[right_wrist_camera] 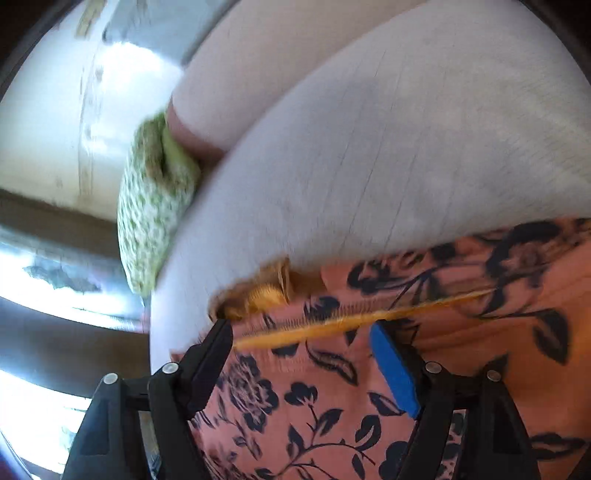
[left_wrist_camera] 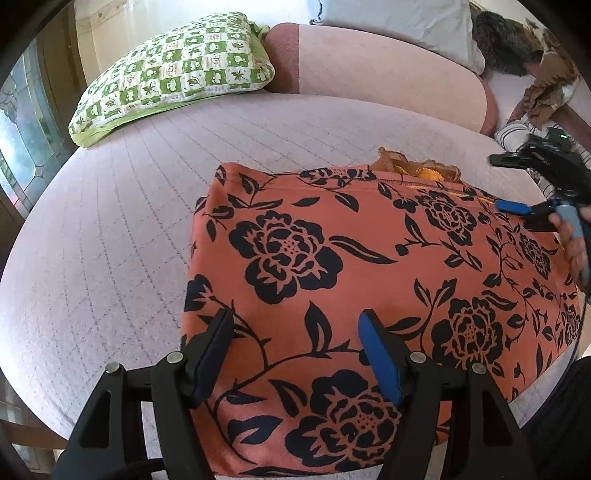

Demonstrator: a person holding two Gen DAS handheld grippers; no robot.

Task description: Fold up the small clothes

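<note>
An orange garment with black flowers (left_wrist_camera: 351, 280) lies folded flat on the pale quilted bed (left_wrist_camera: 129, 229). A frilly orange trim (left_wrist_camera: 417, 168) sticks out at its far edge. My left gripper (left_wrist_camera: 295, 325) is open, its fingers spread just above the garment's near left part. My right gripper (left_wrist_camera: 517, 210) hovers over the garment's far right corner. In the right wrist view my right gripper (right_wrist_camera: 301, 332) is open over the garment (right_wrist_camera: 424, 350), near its yellow seam (right_wrist_camera: 351, 317) and the trim (right_wrist_camera: 258, 295). That view is blurred.
A green-and-white patterned pillow (left_wrist_camera: 177, 70) lies at the far left of the bed and shows in the right wrist view (right_wrist_camera: 155, 206). A pink bolster (left_wrist_camera: 369, 70) and a grey pillow (left_wrist_camera: 399, 26) lie behind. Brown clothes (left_wrist_camera: 546, 88) lie at the far right.
</note>
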